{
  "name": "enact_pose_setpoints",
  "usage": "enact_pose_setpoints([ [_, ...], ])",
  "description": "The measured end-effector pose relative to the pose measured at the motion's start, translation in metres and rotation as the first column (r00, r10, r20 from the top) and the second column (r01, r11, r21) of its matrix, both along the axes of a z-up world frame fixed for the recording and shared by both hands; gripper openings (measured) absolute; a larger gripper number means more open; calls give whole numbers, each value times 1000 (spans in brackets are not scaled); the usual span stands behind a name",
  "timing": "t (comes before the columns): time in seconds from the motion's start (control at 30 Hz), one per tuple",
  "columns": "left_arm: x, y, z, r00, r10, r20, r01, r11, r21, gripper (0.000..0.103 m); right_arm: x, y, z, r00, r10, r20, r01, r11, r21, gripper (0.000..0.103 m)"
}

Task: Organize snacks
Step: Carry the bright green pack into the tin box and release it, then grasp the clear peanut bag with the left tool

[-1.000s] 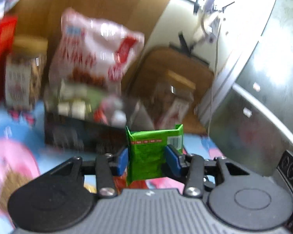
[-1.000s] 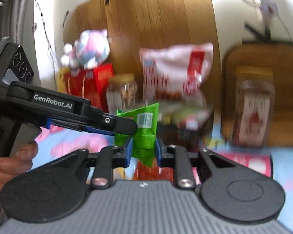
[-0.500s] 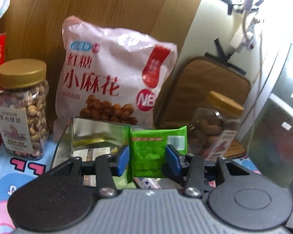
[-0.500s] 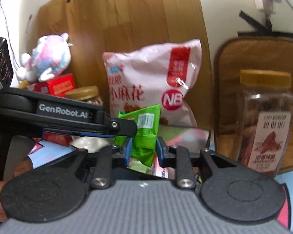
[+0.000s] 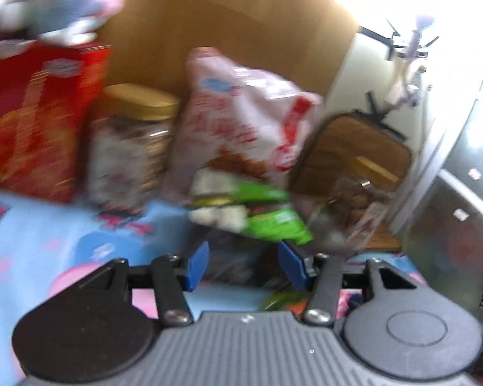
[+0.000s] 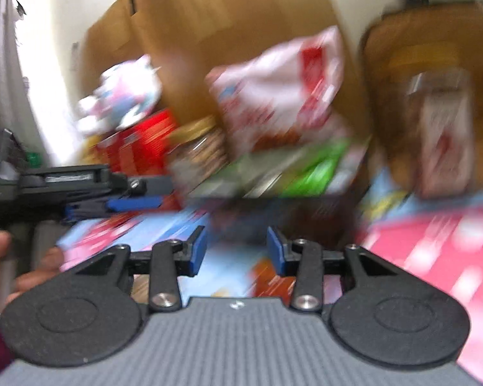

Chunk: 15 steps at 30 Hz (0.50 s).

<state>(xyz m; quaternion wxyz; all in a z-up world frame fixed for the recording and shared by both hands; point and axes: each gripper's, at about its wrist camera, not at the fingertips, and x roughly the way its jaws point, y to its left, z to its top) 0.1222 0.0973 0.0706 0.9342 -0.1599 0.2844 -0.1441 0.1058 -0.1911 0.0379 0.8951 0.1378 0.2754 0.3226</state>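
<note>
Both current views are motion-blurred. Green snack packets (image 5: 275,223) lie with other packets in a dark open box (image 5: 235,257) on the blue and pink tablecloth; they also show in the right wrist view (image 6: 318,170). My left gripper (image 5: 246,265) is open and empty, just in front of the box. My right gripper (image 6: 236,252) is open and empty, also before the box (image 6: 273,215). The left gripper shows in the right wrist view (image 6: 132,202) at the left, held by a hand.
Behind the box stand a pink snack bag (image 5: 241,112), a gold-lidded nut jar (image 5: 132,148), a red carton (image 5: 38,119) with a plush toy (image 5: 54,0) on top, and a second jar (image 6: 438,132) at right. A metal surface (image 5: 460,231) rises at far right.
Both grippers have opened and let go of their green packets, which now lie in the box. Both grippers have drawn back from the box.
</note>
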Motion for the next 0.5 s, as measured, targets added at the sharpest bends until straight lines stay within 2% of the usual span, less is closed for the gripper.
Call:
enact_pose_setpoints([
  [0.07, -15, 18, -12, 998, 53, -43, -51, 998, 43, 50, -14, 13, -10, 996, 68, -60, -68, 998, 9, 45],
  [0.1, -21, 25, -20, 995, 76, -70, -72, 995, 64, 50, -21, 22, -14, 993, 91, -70, -92, 996, -9, 45],
  [0.2, -33, 36, -37, 990, 81, -117, -73, 995, 68, 50, -37, 55, -19, 986, 155, -55, -160, 982, -103, 45],
  [0.23, -34, 37, -41, 988, 82, -128, -73, 995, 72, 53, -39, 67, -19, 984, 170, -52, -176, 975, -139, 46],
  [0.27, -34, 37, -43, 987, 93, -135, -83, 993, 80, 64, -39, 77, -19, 981, 185, -50, -191, 967, -166, 47],
  [0.33, -33, 38, -46, 985, 122, -125, -109, 988, 106, 75, -32, 94, -19, 978, 204, -52, -210, 955, -211, 60],
  [0.47, -31, 33, -51, 984, 162, -75, -145, 970, 197, 91, -15, 116, -22, 980, 183, -79, -197, 945, -260, 68],
  [0.5, -31, 32, -52, 984, 165, -64, -149, 966, 212, 92, -13, 121, -24, 981, 181, -76, -195, 939, -282, 72],
])
